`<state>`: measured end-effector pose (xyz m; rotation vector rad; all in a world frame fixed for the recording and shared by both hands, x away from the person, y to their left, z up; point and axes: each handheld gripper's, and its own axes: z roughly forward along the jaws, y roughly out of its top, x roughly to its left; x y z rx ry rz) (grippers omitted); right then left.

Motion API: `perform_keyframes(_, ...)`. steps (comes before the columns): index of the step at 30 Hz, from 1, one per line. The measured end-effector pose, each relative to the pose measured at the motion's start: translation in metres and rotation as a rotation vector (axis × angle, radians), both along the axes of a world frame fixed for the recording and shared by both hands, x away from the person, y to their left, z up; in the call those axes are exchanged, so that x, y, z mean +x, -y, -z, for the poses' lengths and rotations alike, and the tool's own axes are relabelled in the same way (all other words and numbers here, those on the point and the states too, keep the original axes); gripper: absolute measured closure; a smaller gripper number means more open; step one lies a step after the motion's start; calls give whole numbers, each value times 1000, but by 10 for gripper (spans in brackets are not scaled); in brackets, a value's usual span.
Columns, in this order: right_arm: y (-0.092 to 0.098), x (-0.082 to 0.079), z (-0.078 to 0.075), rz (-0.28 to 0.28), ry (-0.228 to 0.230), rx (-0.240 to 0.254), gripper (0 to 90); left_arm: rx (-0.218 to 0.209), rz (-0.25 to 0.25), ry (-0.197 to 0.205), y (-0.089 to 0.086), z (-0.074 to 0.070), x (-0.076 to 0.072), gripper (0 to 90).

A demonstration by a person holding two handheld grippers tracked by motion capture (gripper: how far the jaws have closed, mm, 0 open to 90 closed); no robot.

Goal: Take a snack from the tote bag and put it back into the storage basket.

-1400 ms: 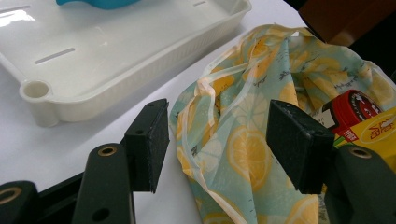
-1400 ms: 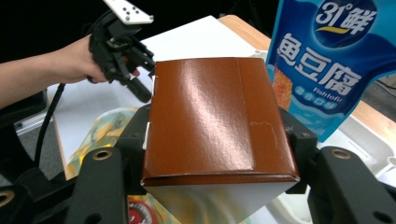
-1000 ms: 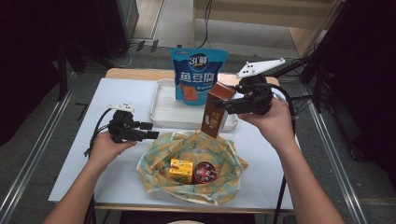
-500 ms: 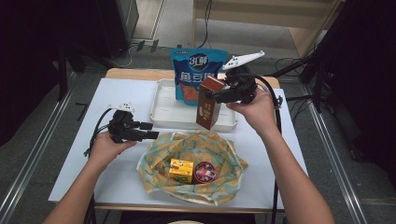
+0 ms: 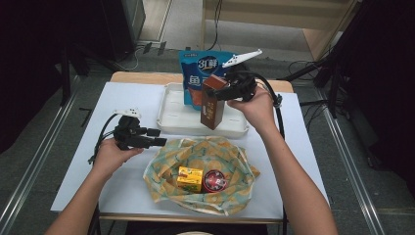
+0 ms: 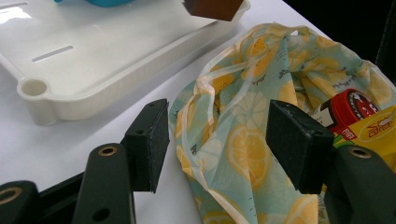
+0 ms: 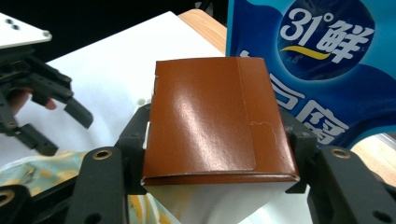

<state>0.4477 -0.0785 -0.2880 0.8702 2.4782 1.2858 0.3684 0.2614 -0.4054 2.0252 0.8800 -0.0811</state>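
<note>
While the brown box (image 5: 213,102) hangs upright over the near right part of the white tray (image 5: 171,115), its long axis vertical, its bottom looks close above the tray floor, just before the blue bag (image 5: 199,73). Pinching its top end from both sides, the right gripper (image 5: 230,91) is nearer. Beside the lemon-print bag (image 5: 166,164), the left gripper (image 5: 155,137) lies spread and empty.

White tray (image 5: 169,105) floor bare at left; blue snack bag (image 5: 195,73) blocks tray's back edge. Lemon-print bag (image 5: 161,169) crowds table front-centre. Bare table (image 5: 78,176) front-left and far right.
</note>
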Motion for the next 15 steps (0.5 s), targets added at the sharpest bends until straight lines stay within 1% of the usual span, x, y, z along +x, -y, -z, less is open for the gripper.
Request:
perform_keyframes(4,-5,6,5,8,1,-4,435,2,3,-1,-1,0,0,398)
perform_keyframes(9,-12,13,11,16,-10,19,435,-4,0,-4,-1,0,0,398)
perform_keyframes(12,-16,15,15,24,-8,20,435,-2,3,-3,-1,0,0,398)
perform_keyframes(15,-18,17,16,25,-2,32,436,-3,3,-3,-1,0,0,399)
